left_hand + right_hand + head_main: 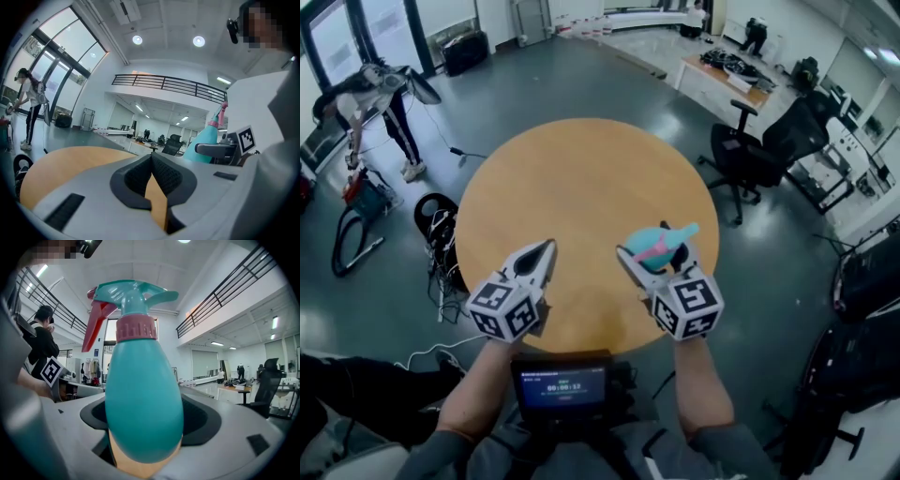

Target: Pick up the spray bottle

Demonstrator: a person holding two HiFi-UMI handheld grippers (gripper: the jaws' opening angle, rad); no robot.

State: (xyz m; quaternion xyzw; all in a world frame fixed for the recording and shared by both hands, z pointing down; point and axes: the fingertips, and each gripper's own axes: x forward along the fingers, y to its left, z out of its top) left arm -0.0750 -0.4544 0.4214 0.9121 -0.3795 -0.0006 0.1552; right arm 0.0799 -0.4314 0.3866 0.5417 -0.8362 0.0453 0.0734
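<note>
A teal spray bottle [658, 247] with a pink collar and a red trigger hangs in the air above the round wooden table [581, 187]. My right gripper [651, 262] is shut on its body. In the right gripper view the spray bottle [143, 394] fills the middle, upright between the jaws, head at the top. My left gripper [546, 251] hovers beside it at the left, shut and empty. In the left gripper view my left gripper [152, 163] has its pads pressed together, with the spray bottle [206, 140] off to the right.
Black office chairs [769, 150] stand right of the table. A person [380, 117] bends over gear on the floor at the far left, near cables and a black bag [436, 220]. A small screen [562, 386] sits below the grippers. A desk [722, 75] stands behind.
</note>
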